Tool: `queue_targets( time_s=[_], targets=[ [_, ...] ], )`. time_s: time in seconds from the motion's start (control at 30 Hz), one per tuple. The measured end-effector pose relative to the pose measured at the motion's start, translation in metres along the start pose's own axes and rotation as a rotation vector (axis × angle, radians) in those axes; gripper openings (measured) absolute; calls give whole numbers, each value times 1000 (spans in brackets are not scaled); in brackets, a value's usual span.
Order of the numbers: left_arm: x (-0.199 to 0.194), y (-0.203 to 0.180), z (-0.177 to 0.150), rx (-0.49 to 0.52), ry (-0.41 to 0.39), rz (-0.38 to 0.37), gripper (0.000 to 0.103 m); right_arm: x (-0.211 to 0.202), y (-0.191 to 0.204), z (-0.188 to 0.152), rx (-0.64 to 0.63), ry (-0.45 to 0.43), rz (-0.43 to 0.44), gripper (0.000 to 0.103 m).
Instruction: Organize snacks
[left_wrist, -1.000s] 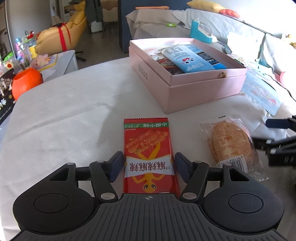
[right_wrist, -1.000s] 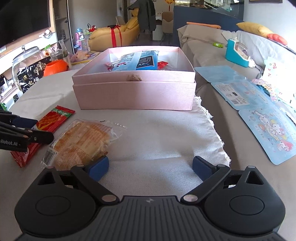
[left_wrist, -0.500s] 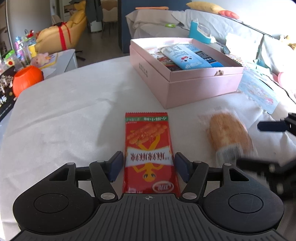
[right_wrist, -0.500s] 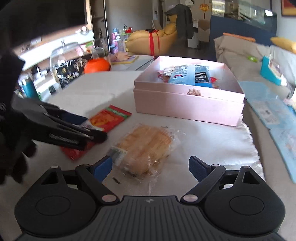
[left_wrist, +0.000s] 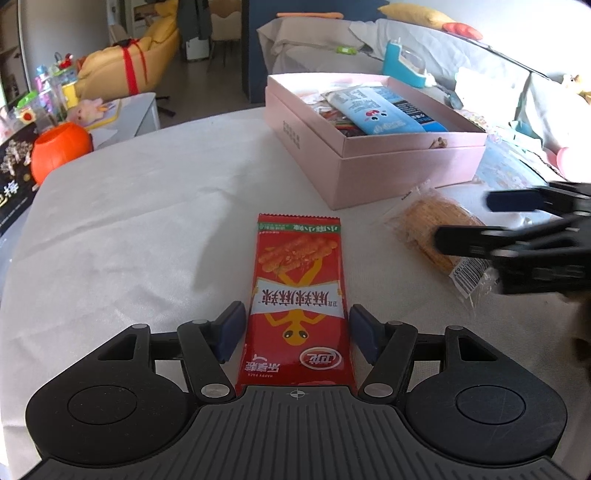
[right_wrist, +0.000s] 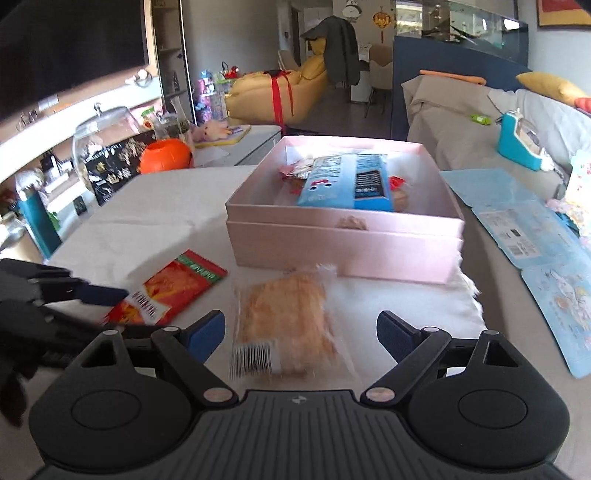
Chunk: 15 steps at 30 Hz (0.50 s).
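Observation:
A red snack packet (left_wrist: 295, 291) lies flat on the white cloth between the pads of my left gripper (left_wrist: 297, 330). That gripper is open, and the packet is not bent. To its right a bread in clear wrap (left_wrist: 424, 229) lies in front of the open pink box (left_wrist: 406, 162). My right gripper (right_wrist: 300, 328) is open and straddles the bread (right_wrist: 291, 317), with wide gaps on both sides. The box (right_wrist: 343, 247) holds a blue packet (right_wrist: 347, 181) and other snacks. Each gripper shows in the other's view: right gripper (left_wrist: 469, 219), left gripper (right_wrist: 110, 312) over the red packet (right_wrist: 177, 288).
An orange pumpkin pot (left_wrist: 61, 147) and a glass jar (right_wrist: 99, 147) stand at the table's far left. Blue printed sheets (right_wrist: 517, 218) lie right of the box. A teal tape dispenser (right_wrist: 517, 140) sits on the couch behind.
My right gripper has swung left and risen a little, from bare cloth beside the bread to astride it. The left gripper stays around the red packet.

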<state>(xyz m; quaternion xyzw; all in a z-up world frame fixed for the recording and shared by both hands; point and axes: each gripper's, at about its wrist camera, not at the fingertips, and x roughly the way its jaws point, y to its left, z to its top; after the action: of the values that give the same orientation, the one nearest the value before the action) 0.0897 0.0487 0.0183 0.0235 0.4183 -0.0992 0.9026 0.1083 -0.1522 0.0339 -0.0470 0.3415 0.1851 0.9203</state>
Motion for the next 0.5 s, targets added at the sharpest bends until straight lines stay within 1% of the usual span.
queue_targets(
  time_s=[0.1,0.13,0.17,0.2,0.23,0.33,0.43,0.47,0.5],
  targets=[
    [1,0,2,-2,12,-3,67,24,10,8,-44,45,-14,79],
    [2,1,3,-2,12,-4,67,29,11,9,-54,65,-10,68],
    [2,1,3,0,12,-3,67,30,12,10,-55,76,-2,62],
    [3,1,4,2,11,-2,67,27,11,11,-53,72,2,61],
    [4,0,5,5,10,-1,67,23,9,11,-49,65,5,57],
    [9,-2,10,17,12,4,68,1,-1,11,-23,24,17,55],
    [14,-2,16,18,23,3,67,-23,-11,10,-18,-26,-4,54],
    [13,-1,18,5,27,6,63,-31,-15,10,-15,-43,-16,54],
    [11,-1,18,-7,25,6,55,-39,-19,10,-8,-57,-28,53]
  ],
)
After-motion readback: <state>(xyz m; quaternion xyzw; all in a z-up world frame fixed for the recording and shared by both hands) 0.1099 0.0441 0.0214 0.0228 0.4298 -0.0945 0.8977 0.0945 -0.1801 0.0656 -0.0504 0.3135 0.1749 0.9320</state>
